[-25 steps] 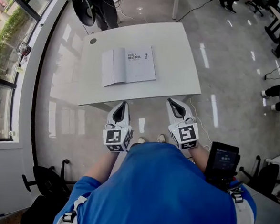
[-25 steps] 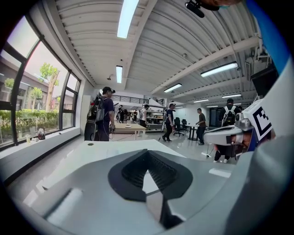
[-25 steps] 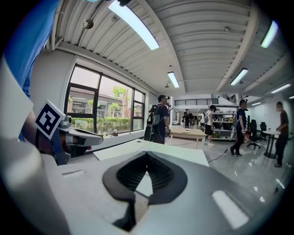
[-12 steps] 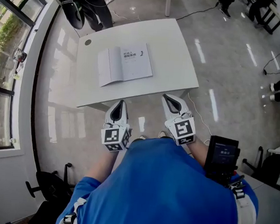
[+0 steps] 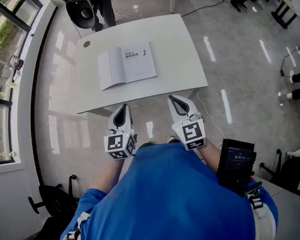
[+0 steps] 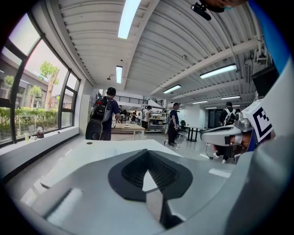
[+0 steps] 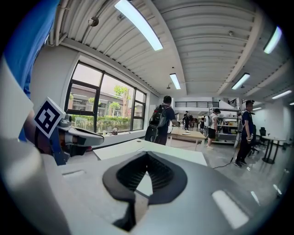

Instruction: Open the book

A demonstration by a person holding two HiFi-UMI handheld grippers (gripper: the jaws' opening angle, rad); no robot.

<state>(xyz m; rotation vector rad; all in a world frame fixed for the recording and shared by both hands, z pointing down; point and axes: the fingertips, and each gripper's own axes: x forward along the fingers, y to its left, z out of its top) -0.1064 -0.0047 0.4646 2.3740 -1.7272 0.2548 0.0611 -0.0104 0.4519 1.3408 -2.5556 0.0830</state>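
Note:
A pale grey book (image 5: 127, 64) lies flat on the white table (image 5: 180, 47), one leaf spread out to its left. Both grippers hang short of the table's near edge, above the floor, and neither touches the book. My left gripper (image 5: 121, 109) is shut and empty; from its own camera (image 6: 148, 155) the pads meet over the tabletop. My right gripper (image 5: 173, 99) is shut as well, with nothing between its pads (image 7: 147, 157). The book does not show in either gripper view.
A person with a black backpack (image 5: 82, 2) stands at the table's far end. Windows (image 5: 6, 55) run along the left wall. A small round cap (image 5: 86, 44) sits in the table's far left corner. A black device (image 5: 235, 161) rides on my right forearm.
The head view has shifted, so the table and book sit a little further up and left. Both grippers stay shut and hold their places.

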